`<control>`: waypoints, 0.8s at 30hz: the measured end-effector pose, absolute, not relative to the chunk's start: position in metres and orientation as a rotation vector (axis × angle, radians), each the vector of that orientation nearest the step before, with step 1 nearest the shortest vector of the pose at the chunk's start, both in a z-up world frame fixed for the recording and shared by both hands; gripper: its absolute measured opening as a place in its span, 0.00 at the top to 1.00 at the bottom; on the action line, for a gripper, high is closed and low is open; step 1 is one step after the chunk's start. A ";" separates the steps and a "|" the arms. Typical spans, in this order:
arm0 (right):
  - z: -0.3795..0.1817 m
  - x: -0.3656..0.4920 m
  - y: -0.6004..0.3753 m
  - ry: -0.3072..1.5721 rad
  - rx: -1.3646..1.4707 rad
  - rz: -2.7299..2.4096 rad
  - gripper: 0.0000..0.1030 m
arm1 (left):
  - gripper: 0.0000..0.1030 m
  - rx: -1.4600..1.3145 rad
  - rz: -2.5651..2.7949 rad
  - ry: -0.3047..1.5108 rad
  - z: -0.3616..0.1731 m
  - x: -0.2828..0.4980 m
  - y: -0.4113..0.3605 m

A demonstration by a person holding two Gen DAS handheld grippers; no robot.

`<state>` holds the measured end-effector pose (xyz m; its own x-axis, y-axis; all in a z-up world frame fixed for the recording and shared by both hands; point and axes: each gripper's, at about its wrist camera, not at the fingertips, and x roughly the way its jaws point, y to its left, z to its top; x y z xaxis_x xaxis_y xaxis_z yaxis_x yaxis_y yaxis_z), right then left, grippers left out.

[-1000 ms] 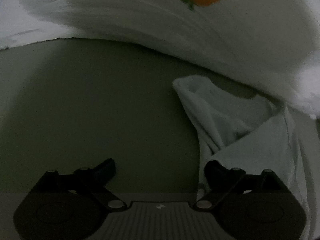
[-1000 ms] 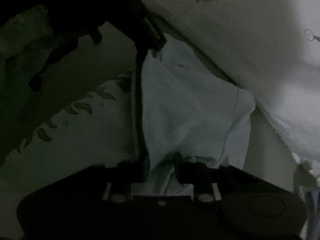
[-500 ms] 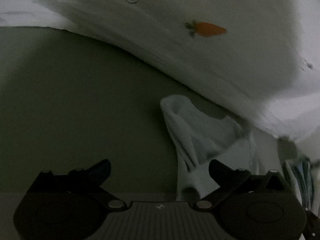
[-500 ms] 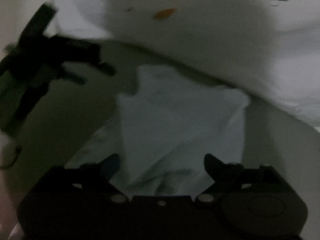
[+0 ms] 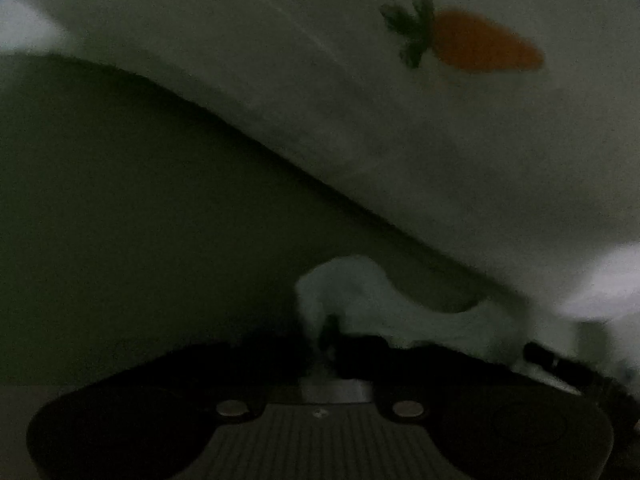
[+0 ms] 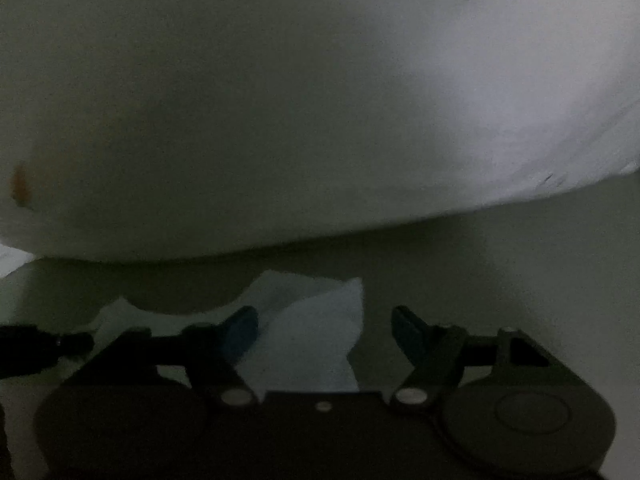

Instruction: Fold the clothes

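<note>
A pale light-blue garment (image 5: 360, 292) lies on a dim greenish surface (image 5: 140, 220). In the left wrist view my left gripper (image 5: 326, 344) is shut, its dark fingers pinching an edge of this cloth low in the middle. The right wrist view shows the same garment (image 6: 312, 344) running between the fingers of my right gripper (image 6: 324, 324), which stands open. The left finger pad (image 6: 240, 332) is blue and touches the cloth; the right finger (image 6: 408, 328) is clear of it. The scene is very dark.
A big white padded fabric with an orange carrot print (image 5: 480, 44) rises just behind the garment and fills the upper half of both views (image 6: 280, 100). The other gripper's dark tip (image 6: 44, 344) shows at the left edge.
My left gripper has shut on the garment's edge. Both grippers have moved forward, close to the white carrot-print fabric. The right gripper, shut on the cloth a second ago, stays open.
</note>
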<state>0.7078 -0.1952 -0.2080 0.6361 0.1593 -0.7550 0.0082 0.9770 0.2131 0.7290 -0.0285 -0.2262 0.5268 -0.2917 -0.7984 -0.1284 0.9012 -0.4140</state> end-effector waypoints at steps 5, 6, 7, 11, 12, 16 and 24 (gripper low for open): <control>-0.210 0.704 -0.212 0.801 0.258 0.045 0.93 | 0.96 -0.336 -0.071 1.001 -0.213 0.742 -0.053; -0.209 0.702 -0.217 0.790 0.268 0.026 0.93 | 0.96 -0.318 -0.063 1.004 -0.215 0.746 -0.057; -0.212 0.703 -0.219 0.793 0.268 0.011 0.93 | 0.96 -0.305 -0.054 1.007 -0.218 0.748 -0.059; -0.231 0.719 -0.213 0.842 0.192 -0.027 0.92 | 0.89 -0.230 -0.017 0.994 -0.225 0.751 -0.066; -0.231 0.721 -0.210 0.843 0.170 -0.037 0.90 | 0.87 -0.198 0.008 0.999 -0.224 0.751 -0.067; -0.209 0.716 -0.215 0.791 0.134 -0.082 0.43 | 0.41 -0.173 0.009 0.985 -0.209 0.743 -0.054; -0.195 0.575 -0.245 0.825 0.236 0.003 0.05 | 0.12 -0.352 -0.017 0.873 -0.155 0.640 -0.027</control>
<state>0.5754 -0.2450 -0.1953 0.6804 0.0936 -0.7268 0.0890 0.9739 0.2088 0.6403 -0.0268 -0.1553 0.6458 -0.1571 -0.7472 -0.1282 0.9424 -0.3089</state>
